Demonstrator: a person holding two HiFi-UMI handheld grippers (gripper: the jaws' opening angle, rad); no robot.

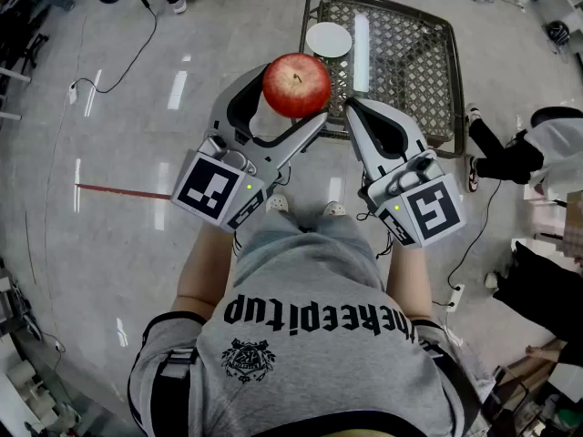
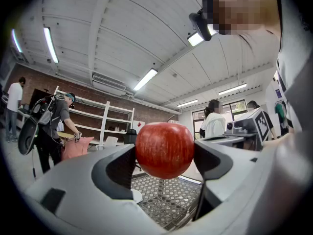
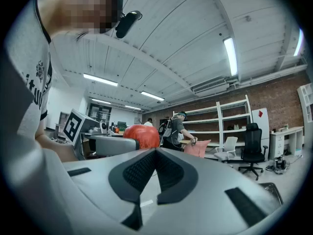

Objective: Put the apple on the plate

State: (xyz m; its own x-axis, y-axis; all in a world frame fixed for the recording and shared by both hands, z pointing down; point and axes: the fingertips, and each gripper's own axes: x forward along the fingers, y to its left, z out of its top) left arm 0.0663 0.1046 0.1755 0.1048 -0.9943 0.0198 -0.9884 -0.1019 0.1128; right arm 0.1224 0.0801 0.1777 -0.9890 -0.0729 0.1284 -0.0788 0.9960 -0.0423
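Black upside-down print, "…hekeepitup", across the person's grey T-shirt (image 1: 305,335).

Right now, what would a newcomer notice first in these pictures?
First, the red apple, held up in the air between the jaws of the left gripper, in front of the person. Beyond it, a small white plate lies empty near the far corner of a metal mesh table. The right gripper sits beside, shut and empty.
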